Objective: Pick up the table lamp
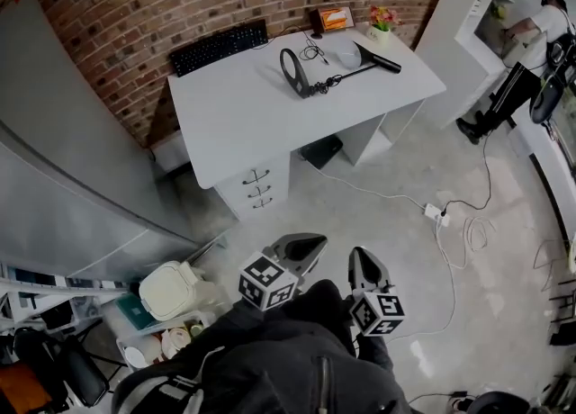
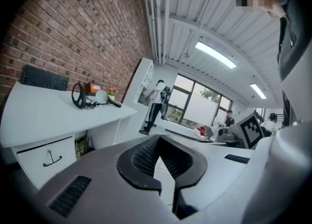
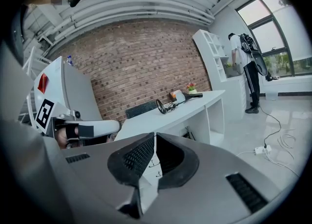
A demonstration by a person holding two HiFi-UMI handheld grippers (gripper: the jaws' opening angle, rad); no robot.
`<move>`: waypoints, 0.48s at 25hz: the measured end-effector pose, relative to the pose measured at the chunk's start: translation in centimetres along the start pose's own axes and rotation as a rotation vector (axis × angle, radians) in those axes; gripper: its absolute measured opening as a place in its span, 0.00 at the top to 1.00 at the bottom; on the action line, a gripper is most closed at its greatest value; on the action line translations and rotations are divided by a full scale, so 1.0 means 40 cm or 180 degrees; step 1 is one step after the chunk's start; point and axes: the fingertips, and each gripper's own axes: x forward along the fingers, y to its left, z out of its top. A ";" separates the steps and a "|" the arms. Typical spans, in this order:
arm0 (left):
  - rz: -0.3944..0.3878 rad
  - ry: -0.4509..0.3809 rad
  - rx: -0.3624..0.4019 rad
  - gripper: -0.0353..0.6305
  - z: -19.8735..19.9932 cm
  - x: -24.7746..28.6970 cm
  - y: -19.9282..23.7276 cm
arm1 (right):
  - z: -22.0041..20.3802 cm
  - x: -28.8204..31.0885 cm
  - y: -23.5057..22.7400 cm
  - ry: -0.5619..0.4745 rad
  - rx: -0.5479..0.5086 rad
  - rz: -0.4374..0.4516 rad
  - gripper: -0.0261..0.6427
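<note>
The table lamp (image 1: 331,75) lies on its side on the white desk (image 1: 234,115), with its black ring base to the left and its head to the right. It also shows far off in the left gripper view, lamp (image 2: 82,96), and in the right gripper view, lamp (image 3: 168,105). My left gripper (image 1: 310,243) and right gripper (image 1: 363,259) hang over the floor in front of the desk, well short of it. Both are shut with nothing between the jaws, as the left gripper (image 2: 157,142) and right gripper (image 3: 155,139) show close up.
On the desk are a black keyboard (image 1: 219,46), an orange box (image 1: 335,18) and a flower pot (image 1: 382,21). Drawers (image 1: 256,189) face me. A power strip (image 1: 435,214) with cables lies on the floor. A person (image 1: 531,43) stands far right. Clutter and a white bin (image 1: 171,291) sit lower left.
</note>
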 end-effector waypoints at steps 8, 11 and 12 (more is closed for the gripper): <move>-0.0032 0.0072 -0.0061 0.94 -0.010 0.018 0.009 | 0.009 0.015 -0.003 0.0047 0.0048 -0.0027 0.94; -0.0006 0.0089 -0.0079 0.94 -0.009 0.032 0.024 | 0.013 0.031 -0.008 0.0052 0.0114 0.0003 0.94; 0.0004 0.0094 -0.0083 0.94 -0.009 0.039 0.030 | 0.014 0.038 -0.012 0.0055 0.0149 0.0007 0.94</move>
